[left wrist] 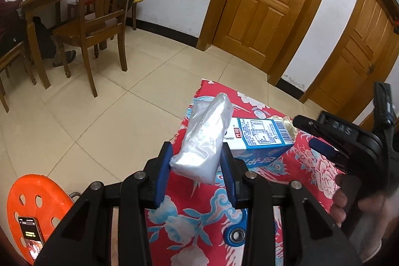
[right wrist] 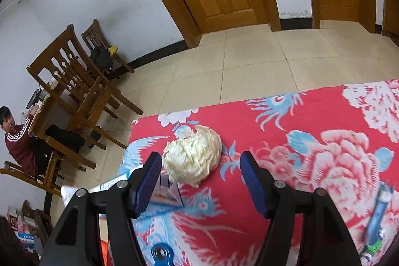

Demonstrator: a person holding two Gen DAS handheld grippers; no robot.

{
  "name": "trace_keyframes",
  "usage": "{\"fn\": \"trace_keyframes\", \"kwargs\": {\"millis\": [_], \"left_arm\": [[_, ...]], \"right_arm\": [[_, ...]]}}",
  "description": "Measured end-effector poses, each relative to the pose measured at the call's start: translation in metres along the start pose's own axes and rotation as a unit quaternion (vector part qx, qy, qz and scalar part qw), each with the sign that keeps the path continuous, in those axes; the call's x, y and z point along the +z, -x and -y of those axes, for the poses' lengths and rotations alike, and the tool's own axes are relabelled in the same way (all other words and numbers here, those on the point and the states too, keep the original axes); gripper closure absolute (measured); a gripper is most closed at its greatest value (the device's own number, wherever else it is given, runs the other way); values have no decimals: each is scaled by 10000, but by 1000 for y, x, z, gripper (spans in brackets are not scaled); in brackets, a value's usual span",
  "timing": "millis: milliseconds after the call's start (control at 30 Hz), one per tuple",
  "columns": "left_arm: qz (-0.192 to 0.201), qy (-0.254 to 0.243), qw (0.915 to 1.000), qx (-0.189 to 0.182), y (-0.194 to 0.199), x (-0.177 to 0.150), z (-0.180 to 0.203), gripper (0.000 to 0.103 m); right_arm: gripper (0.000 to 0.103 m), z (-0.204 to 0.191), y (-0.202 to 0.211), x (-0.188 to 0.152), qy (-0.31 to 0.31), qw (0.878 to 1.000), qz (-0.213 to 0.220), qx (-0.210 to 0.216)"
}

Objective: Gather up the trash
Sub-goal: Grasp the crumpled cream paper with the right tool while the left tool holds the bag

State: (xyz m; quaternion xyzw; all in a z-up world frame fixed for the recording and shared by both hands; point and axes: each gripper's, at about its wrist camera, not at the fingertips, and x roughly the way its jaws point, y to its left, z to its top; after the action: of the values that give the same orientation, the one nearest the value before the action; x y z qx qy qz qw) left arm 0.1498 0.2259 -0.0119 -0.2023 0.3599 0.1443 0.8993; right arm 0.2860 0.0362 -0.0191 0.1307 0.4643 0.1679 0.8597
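Holding a clear bag (left wrist: 204, 141) above the desk (left wrist: 286, 173), your left gripper (left wrist: 197, 166) squeezes it tight. Your right gripper (right wrist: 199, 181) has wide jaws around the paper ball (right wrist: 193, 157), beside the carton (left wrist: 259, 138).

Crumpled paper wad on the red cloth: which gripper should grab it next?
Right. The right gripper is open with the paper wad just ahead of its fingers. The left gripper is shut on a plastic bag.

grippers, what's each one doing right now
left gripper: shut on the clear plastic bag.
right gripper: open, holding nothing, crumpled tissue just ahead.
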Motion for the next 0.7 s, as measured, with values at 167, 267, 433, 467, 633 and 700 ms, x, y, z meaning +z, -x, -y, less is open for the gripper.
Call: {"fn": "trace_keyframes", "kwargs": {"millis": [167, 267, 433, 467, 633, 700], "left_arm": [[7, 28, 10000, -22, -1, 2, -2, 65], [0, 38, 10000, -36, 0, 2, -1, 65], [-3, 14, 10000, -30, 2, 1, 1, 65], [-3, 11, 10000, -36, 2, 1, 0, 65], [-6, -25, 10000, -61, 3, 0, 3, 65], [-5, -48, 9999, -91, 5, -2, 5, 65]], "right_arm": [[35, 1, -18, 8, -275, 9994, -187, 116], [35, 4, -27, 7, -499, 9982, -282, 168], [50, 11, -41, 2, -822, 9950, -506, 257], [54, 11, -40, 2, -821, 9950, -468, 321], [59, 11, -28, 0, -678, 9968, -309, 296], [60, 15, -21, -1, -681, 9970, -224, 299]]}}
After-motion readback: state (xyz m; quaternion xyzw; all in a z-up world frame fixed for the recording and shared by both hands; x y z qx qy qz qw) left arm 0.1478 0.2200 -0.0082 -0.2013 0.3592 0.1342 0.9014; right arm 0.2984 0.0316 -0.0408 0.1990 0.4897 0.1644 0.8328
